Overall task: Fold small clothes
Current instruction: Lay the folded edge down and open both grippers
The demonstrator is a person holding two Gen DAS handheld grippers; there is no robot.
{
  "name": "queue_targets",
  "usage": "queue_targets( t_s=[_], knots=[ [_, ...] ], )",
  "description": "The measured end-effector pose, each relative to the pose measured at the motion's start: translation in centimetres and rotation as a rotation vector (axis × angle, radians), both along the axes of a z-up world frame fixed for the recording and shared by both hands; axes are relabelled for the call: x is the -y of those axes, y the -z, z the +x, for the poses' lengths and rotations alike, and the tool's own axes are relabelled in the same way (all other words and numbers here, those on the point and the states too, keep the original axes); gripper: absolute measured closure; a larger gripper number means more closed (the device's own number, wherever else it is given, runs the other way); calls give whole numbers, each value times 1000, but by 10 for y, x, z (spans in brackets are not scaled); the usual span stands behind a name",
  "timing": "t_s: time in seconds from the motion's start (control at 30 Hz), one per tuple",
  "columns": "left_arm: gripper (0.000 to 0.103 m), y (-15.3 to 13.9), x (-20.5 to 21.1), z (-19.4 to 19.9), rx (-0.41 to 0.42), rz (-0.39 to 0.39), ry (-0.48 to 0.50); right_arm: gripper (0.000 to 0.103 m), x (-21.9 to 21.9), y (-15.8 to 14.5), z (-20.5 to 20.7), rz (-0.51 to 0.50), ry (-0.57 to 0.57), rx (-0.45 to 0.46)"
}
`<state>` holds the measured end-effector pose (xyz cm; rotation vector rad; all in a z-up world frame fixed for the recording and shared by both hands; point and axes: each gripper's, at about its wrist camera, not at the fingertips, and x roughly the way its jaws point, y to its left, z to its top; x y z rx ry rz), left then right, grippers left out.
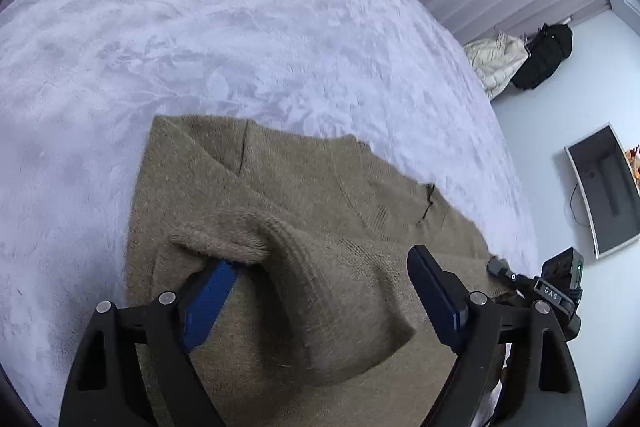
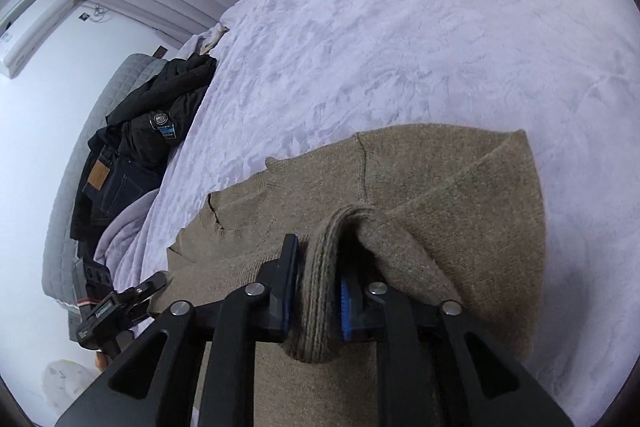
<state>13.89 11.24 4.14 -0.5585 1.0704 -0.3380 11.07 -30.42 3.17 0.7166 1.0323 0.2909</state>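
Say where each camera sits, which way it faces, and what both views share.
Left wrist: on the left tool, looking down along its open fingers at the olive-brown knit sweater; the right tool shows beside it.
Right wrist: on the right tool, its fingers around a ribbed sweater fold.
Shared: sweater, fluffy white blanket, dark clothes pile.

The light in the room is soft and even, with a cool bluish tone, and no hard shadows fall anywhere. The pale bed cover (image 1: 240,47) looks bright but not glaring. Only a faint shadow lies under the lifted fold of the brown sweater (image 1: 320,227), low in the frame. Both views bend strongly toward the edges, and the corners are black. The picture stays mostly sharp; the far edges look slightly soft.
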Motion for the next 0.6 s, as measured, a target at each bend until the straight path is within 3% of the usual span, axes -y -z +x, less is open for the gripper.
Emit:
queue_targets(
  t_s=[0.13, 0.2, 0.27, 0.4, 0.6],
  knots=[
    [16, -12, -4, -1, 15, 31, -17, 54, -1, -3, 4, 29, 9, -13],
    [16, -18, -8, -9, 37, 49, -23, 31, -1, -11, 1, 25, 26, 10],
    [16, -23, -10, -19, 64, 72, -15, 23, 5, -20, -7, 21, 81, 55],
    [16, -26, -2, -32, 81, 139, 15, 23, 14, -27, -21, 20, 127, 90],
    [16, -38, 10, -65, 173, 179, 74, 23, -7, -38, -40, -134, 63, 129]
  ],
)
